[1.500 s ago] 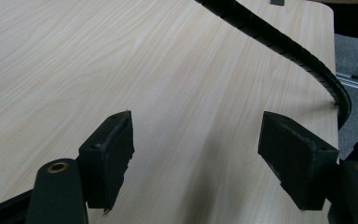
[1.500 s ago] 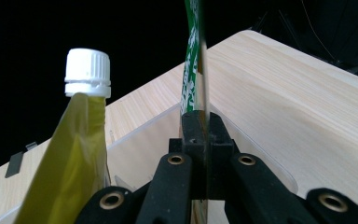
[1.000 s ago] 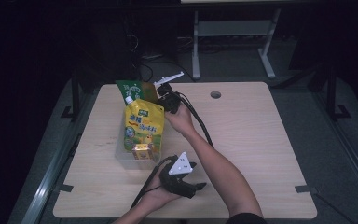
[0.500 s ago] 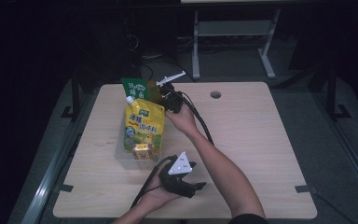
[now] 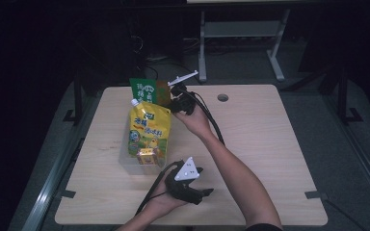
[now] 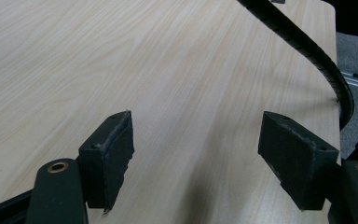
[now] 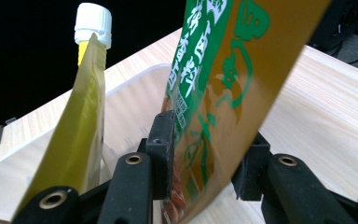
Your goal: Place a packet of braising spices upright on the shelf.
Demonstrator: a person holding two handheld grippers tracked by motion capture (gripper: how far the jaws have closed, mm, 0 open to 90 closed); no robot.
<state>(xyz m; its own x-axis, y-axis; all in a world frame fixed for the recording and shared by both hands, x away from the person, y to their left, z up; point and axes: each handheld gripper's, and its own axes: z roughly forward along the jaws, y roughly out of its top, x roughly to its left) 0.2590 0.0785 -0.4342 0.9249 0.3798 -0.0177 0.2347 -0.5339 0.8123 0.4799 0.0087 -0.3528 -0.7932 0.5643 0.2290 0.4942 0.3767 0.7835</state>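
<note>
The green and orange packet (image 7: 214, 93) stands between the right gripper (image 7: 205, 154) jaws, which have just been opening, at the clear bin (image 5: 130, 161) left of centre. Left gripper (image 6: 200, 154) rests open on the surface (image 6: 121, 56).

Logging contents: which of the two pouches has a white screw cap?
The yellow pouch in the clear bin; the green pouch between the right gripper jaws shows none.

Green-and-orange packet (image 7: 214, 93) stands tilted beside the clear bin (image 5: 125, 161).
</note>
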